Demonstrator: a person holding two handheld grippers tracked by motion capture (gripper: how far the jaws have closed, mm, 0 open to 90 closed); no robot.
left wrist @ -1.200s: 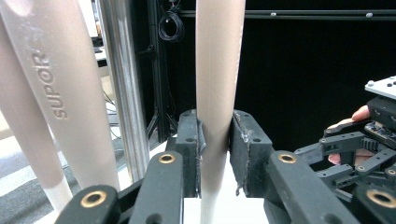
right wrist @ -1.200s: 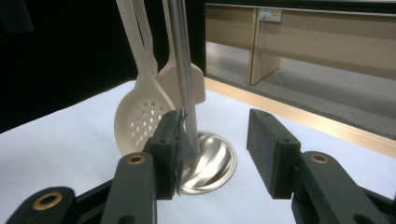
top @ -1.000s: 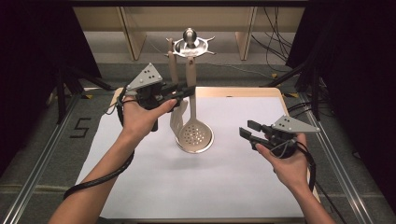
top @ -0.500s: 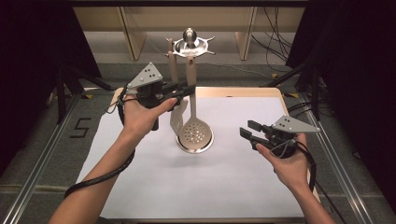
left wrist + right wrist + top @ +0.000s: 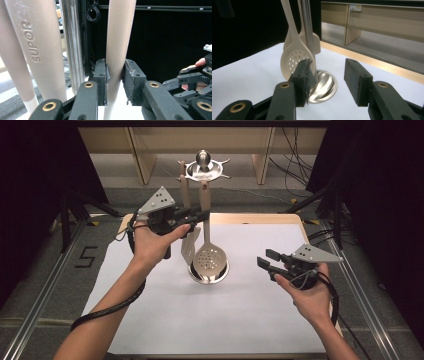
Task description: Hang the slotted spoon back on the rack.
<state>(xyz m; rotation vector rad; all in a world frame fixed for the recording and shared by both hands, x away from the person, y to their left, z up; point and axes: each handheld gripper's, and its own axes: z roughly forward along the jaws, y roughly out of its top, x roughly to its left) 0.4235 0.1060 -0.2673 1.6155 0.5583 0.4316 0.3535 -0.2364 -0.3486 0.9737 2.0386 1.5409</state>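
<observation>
The slotted spoon (image 5: pixel 210 262) hangs on the utensil stand (image 5: pixel 203 165) at the desk's (image 5: pixel 250 330) far middle, unmoved over the last second. The left hand-held gripper (image 5: pixel 115 75) stays clamped on its handle, seemingly about to lift it off its hook. The right hand-held gripper (image 5: pixel 266 259) waits open, well apart.

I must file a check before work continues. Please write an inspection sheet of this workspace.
Surface: white sheet on a wooden table.
Job's things: steel rack with hanging beige utensils; slotted spoon over the round base.
Clutter: nothing seen.
Grippers: left gripper shut on one utensil handle; right gripper open, holding nothing.
Cables: black cable along the left forearm.
Surroundings: dark curtains, wooden frame behind.
</observation>
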